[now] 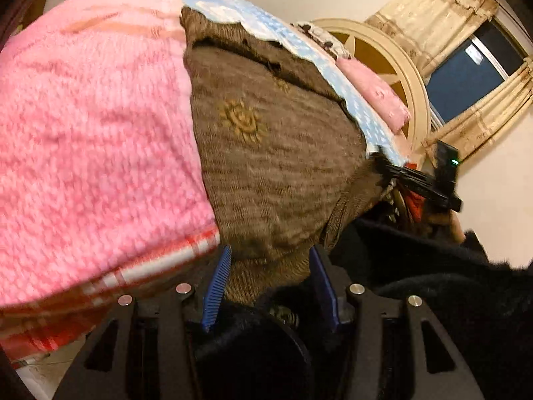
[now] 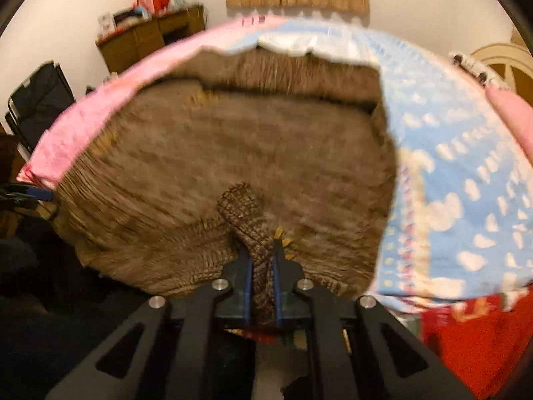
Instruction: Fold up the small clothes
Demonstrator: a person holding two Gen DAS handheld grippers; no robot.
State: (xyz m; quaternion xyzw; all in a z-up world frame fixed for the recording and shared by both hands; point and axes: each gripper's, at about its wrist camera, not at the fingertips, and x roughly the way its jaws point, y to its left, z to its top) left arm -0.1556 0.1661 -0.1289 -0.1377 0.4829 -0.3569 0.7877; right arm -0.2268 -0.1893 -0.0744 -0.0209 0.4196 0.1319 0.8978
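A brown knitted garment (image 1: 276,153) with a stitched sun motif lies spread flat across the pink and blue covers. Its near corner runs between the blue pads of my left gripper (image 1: 269,280). The jaws stand apart, and I see no pinch in the cloth. In the right wrist view the same brown garment (image 2: 233,153) fills the middle. My right gripper (image 2: 263,260) is shut on a raised fold of its near edge, with the knit bunched tight between the pads. The right gripper (image 1: 433,183) also shows at the garment's far right edge in the left wrist view.
A pink knitted blanket (image 1: 93,133) lies left of the garment and a blue cloud-print cloth (image 2: 449,173) lies to its right. A folded pink piece (image 1: 376,96) sits at the far edge. Red fabric (image 2: 466,333) hangs near the front. A dark sleeve (image 1: 433,300) is close by.
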